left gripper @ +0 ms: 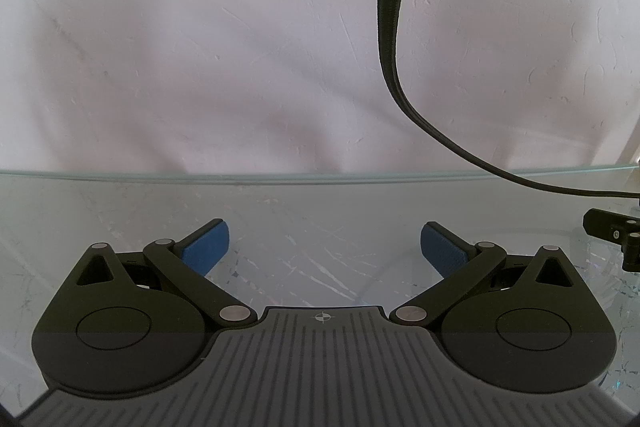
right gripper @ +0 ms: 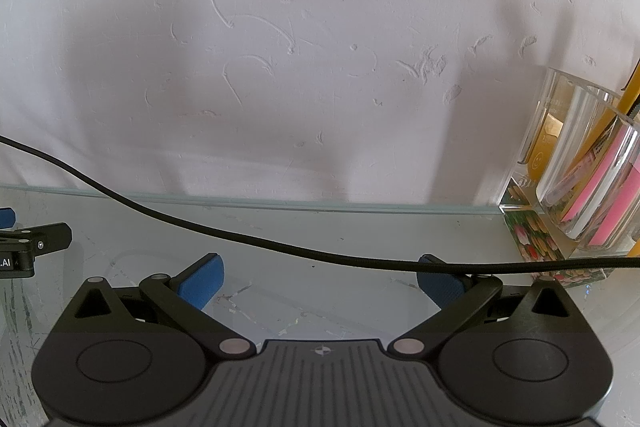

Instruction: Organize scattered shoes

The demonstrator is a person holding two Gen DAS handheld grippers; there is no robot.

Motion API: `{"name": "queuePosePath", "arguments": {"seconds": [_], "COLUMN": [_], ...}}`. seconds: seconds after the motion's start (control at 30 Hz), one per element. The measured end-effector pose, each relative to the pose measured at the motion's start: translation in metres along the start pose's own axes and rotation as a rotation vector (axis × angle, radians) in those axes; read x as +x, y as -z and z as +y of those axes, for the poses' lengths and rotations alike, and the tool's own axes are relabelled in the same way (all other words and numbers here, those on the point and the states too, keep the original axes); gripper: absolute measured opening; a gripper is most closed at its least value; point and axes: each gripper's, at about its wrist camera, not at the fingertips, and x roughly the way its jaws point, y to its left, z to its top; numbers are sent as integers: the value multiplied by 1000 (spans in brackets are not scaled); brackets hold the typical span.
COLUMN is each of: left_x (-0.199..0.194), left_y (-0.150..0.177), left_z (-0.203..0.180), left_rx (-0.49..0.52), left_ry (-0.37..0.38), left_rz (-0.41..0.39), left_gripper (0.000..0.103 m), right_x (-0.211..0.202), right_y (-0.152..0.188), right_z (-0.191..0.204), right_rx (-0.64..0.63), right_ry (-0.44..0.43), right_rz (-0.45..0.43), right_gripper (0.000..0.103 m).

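We see both grippers resting low over a glass counter that runs up to a rough white plastered wall on its far side. The left gripper has its blue-padded fingers spread wide with nothing but bare glass between them. The right gripper shows the same: its fingers are spread apart and hold nothing. In the left wrist view a black cable hangs down from the top and curves to the right across the far edge of the glass, and a black part of the right gripper shows at the right edge. In the right wrist view the cable runs from the left edge across the counter and passes over the right finger of the right gripper, touching or just above it; we cannot tell which. At the left edge of that view a black piece of the left gripper shows, with a bit of blue pad. On the far right of the counter, against the wall, stands a clear holder with pink and yellow items inside, on a base printed with flowers. We see no shoes in either view, so we cannot tell where they are.
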Motion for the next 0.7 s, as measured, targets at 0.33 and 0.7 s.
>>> {"name": "queuePosePath", "arguments": {"seconds": [0.33, 0.7], "left_x": [-1, -1], "left_y": [1, 1], "left_z": [0, 1], "left_rx": [0, 0], "left_ry": [0, 0], "left_rz": [0, 0], "left_gripper": [103, 103], "right_x": [1, 0], "right_y": [0, 0], "right_z": [1, 0], "right_rx": [0, 0], "right_ry": [0, 0], "right_rz": [0, 0], "right_gripper": [103, 103]}}
